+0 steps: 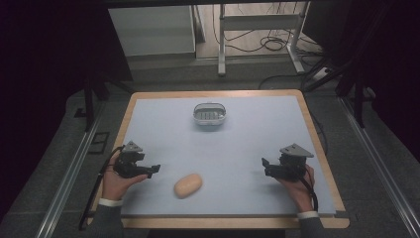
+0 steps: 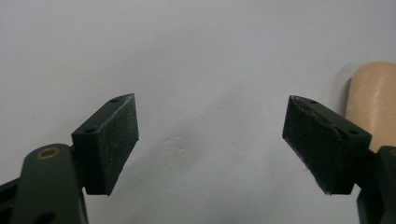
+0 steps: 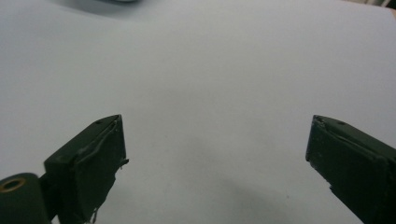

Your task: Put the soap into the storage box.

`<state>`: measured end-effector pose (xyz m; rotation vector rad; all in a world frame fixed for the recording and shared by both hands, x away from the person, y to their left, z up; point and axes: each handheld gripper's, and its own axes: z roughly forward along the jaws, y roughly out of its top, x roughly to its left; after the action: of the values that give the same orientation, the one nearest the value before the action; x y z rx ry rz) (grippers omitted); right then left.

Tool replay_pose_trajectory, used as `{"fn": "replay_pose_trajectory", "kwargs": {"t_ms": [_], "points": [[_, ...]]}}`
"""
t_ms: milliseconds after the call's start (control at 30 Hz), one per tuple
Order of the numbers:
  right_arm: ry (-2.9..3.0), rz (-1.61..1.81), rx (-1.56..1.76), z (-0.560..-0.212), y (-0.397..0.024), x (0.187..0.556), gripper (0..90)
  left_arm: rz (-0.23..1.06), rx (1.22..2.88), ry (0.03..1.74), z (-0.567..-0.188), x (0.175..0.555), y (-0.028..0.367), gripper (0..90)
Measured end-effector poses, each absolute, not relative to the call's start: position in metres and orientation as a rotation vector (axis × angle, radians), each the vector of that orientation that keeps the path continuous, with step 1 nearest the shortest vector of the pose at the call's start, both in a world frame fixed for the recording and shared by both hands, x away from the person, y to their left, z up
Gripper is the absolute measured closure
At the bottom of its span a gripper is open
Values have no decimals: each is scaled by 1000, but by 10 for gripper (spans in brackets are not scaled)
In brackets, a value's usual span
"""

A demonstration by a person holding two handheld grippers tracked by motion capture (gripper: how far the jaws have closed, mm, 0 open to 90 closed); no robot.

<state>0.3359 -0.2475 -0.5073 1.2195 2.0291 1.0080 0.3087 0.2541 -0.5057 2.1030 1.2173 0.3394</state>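
A person sits at a bench (image 1: 148, 106) with a pale blue top and holds a gripper in each hand.

The left gripper (image 1: 154, 169) is near the front left of the bench. Its fingers (image 2: 109, 142) are spread wide, and there is nothing between them. You can see just the blue top in the gap.

A bread roll (image 1: 188, 185) lies flat on the bench. It is tan and smooth, shaped like a long egg. It sits near the front, a bit left of the middle, just beside the left gripper on the side its fingers point to. Nothing is touching it. In the left gripper view the bread roll (image 2: 373, 102) peeks out behind the finger on the right side.

The right gripper (image 1: 265, 166) is near the front right, well apart from the roll. Its fingers (image 3: 91, 168) are wide too and hold nothing.

A small clear tub (image 1: 209, 113) with a rounded rim stands near the far edge of the bench, far from both grippers.
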Motion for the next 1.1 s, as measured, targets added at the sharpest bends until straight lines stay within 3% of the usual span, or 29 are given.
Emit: {"fn": "replay_pose_trajectory", "kwargs": {"t_ms": [133,233,1100], "points": [[2050,1019,1207,-508,-251,336,60,354,2105,1222,-505,309,254,186],[2038,1067,1227,-508,-260,331,113,365,2105,1229,-504,310,252,187],[2014,1048,1240,-502,-271,313,126,345,2065,1235,-494,309,254,177]]}}
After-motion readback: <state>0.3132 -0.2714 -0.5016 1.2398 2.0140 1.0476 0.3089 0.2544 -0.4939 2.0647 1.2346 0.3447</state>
